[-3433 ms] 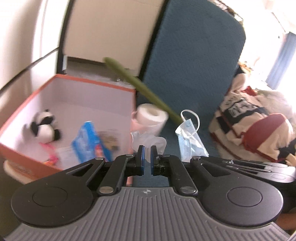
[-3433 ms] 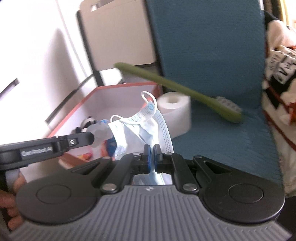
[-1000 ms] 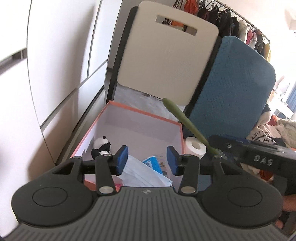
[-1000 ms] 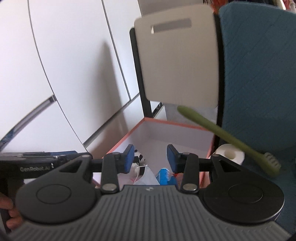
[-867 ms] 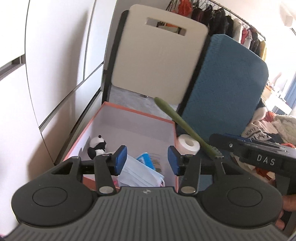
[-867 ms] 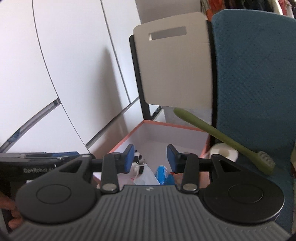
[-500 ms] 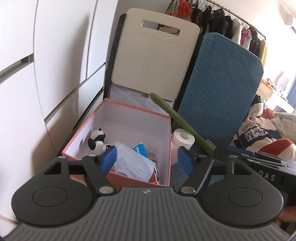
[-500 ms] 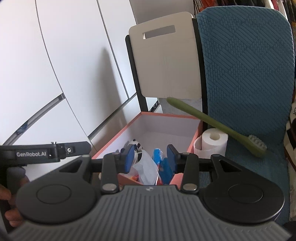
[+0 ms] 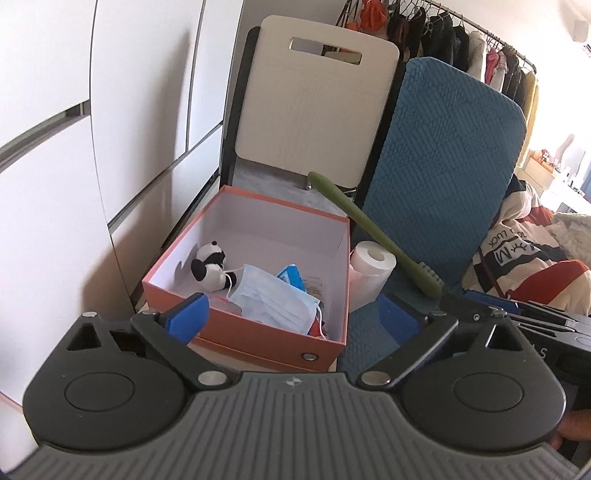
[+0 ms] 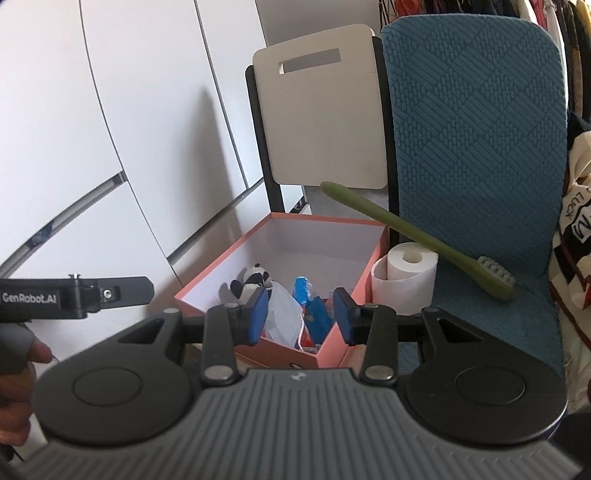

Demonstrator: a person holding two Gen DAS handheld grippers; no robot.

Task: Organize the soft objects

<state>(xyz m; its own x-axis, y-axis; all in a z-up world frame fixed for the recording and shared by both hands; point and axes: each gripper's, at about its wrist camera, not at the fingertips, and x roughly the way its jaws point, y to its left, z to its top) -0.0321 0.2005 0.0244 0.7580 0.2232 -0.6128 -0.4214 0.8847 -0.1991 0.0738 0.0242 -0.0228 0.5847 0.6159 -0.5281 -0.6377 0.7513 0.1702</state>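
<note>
An orange box (image 9: 266,343) (image 10: 332,345) stands on a chair seat, holding a panda plush (image 9: 208,264) (image 10: 251,282), a light blue face mask (image 9: 273,299) (image 10: 282,317) and a blue packet (image 9: 291,277) (image 10: 314,306). Right of the box stands a white toilet paper roll (image 9: 371,269) (image 10: 404,273), with a long green brush (image 9: 373,232) (image 10: 417,236) leaning over it. My left gripper (image 9: 293,317) hangs back from the box, its jaws opening wide with nothing between them. My right gripper (image 10: 299,319) is partly open and empty, also short of the box.
A blue padded chair (image 9: 436,166) (image 10: 476,129) stands beside a cream-backed chair (image 9: 314,110) (image 10: 321,114). White cupboard doors (image 9: 74,147) fill the left. Patterned clothes (image 9: 524,254) lie at the right, under a clothes rail (image 9: 443,26). A hand (image 10: 18,369) holds the left gripper.
The face mask has left my grippers and now lies in the box. Both grippers have drawn back from the box, and the left jaws have spread much wider.
</note>
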